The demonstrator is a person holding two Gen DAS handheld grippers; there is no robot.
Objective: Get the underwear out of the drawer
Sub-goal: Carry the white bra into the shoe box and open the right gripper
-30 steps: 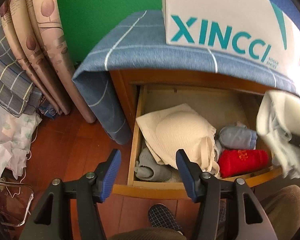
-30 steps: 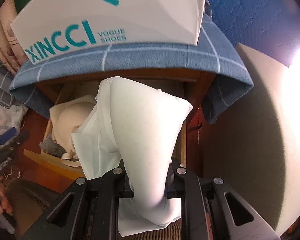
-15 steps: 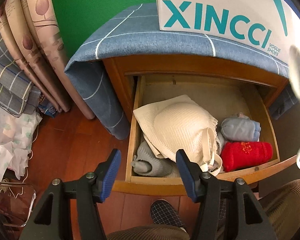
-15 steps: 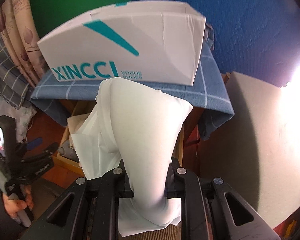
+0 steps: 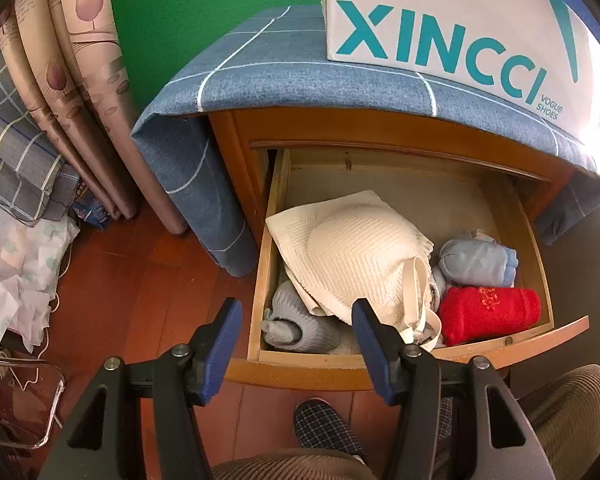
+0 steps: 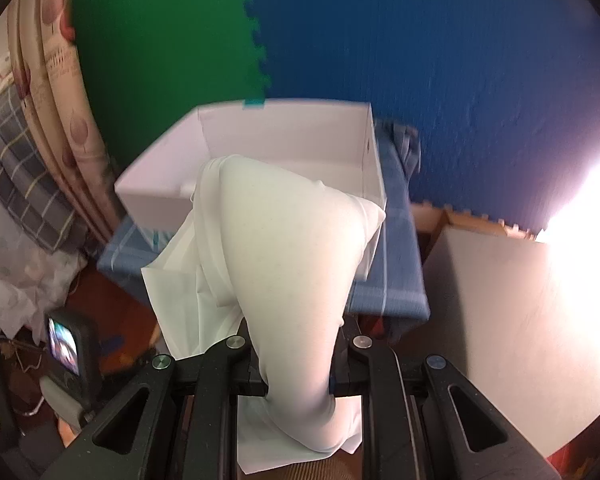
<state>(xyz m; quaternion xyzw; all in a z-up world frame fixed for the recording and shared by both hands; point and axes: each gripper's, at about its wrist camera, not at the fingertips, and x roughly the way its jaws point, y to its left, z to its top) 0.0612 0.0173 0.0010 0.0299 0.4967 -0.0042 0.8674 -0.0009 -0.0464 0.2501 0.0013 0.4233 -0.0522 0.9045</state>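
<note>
Our right gripper (image 6: 298, 388) has its jaws clenched on white underwear (image 6: 288, 264) above the shoebox (image 6: 284, 156), while our left gripper (image 5: 296, 344) hangs released over the drawer (image 5: 380, 364).

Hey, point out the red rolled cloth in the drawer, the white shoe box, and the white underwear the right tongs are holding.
red rolled cloth (image 5: 490, 314), left wrist view, middle of the roll.
white shoe box (image 5: 440, 16), left wrist view, its lettered front side.
white underwear (image 6: 288, 264), right wrist view, the bulging middle above the pinch.
</note>
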